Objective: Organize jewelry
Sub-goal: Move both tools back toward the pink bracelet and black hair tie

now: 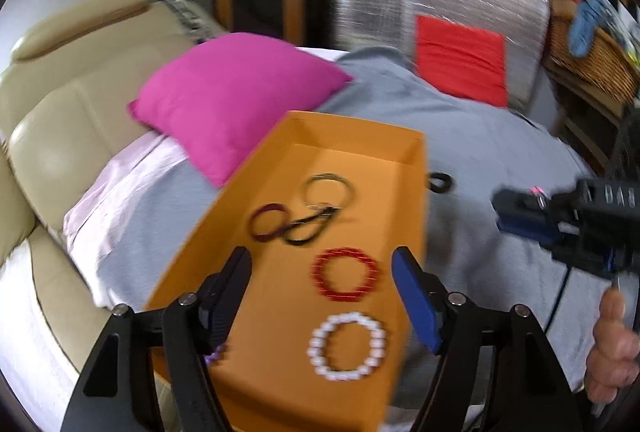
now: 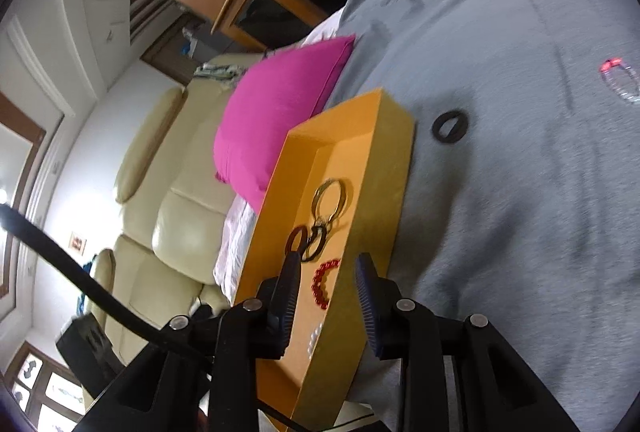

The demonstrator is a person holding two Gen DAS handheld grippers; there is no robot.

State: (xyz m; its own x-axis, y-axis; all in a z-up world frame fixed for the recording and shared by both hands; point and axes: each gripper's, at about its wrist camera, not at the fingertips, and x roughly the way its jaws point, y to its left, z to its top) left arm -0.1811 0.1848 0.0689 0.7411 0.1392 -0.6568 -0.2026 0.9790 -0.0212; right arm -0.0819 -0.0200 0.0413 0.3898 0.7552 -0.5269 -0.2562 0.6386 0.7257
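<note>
Left claw [image 1: 322, 296] open, above orange tray [image 1: 276, 372]

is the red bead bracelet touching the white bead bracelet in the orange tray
Apart. The left wrist view shows bare orange tray floor between the red bracelet and the white bracelet.

Orange tray [image 1: 416, 192] open on top, low walls; far end bare, near end crowded w/ bracelets; pink cushion [image 1: 228, 100] butts tray's left side, blocks approach there; grey cover [image 2: 520, 172] right of tray mostly free, only black ring [image 2: 449, 126] & clear bracelet [image 2: 622, 82] on it.
</note>
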